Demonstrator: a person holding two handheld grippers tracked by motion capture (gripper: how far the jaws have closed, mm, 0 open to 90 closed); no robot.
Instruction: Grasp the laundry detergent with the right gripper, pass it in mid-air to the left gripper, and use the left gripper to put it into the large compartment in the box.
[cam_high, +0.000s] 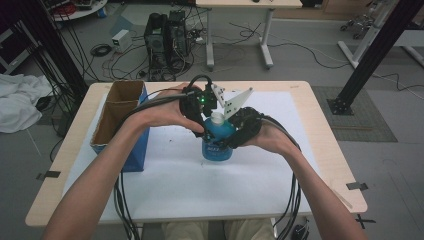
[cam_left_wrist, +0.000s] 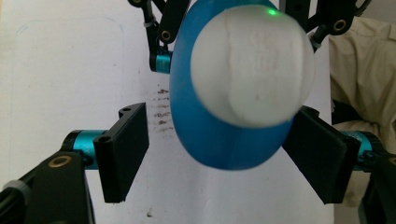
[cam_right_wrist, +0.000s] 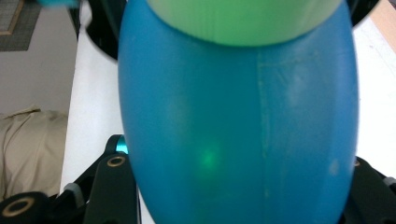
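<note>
Blue bottle (cam_high: 218, 144) stands mid-worktop (cam_high: 300, 90). Right hand-held gripper (cam_high: 235, 135) clamps its body from 3 o'clock; left hand-held gripper (cam_left_wrist: 219, 149) sits wide open over the white cap (cam_left_wrist: 252, 70). Cardboard box (cam_high: 120, 112) at 9 o'clock.

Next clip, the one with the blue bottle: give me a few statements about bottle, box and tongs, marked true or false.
1. The blue bottle stands upright on the white sheet. True.
2. The bottle's cap is red. False: it is white.
3. The left tongs are clamped on the cap. False: in the left gripper view the jaws stand apart on either side of the bottle, with a gap at the left jaw.
4. The cardboard box lies to the left of the bottle in the high view. True.
5. The right tongs are at the bottle's body. True: the right gripper view has the blue body between the jaws.
</note>
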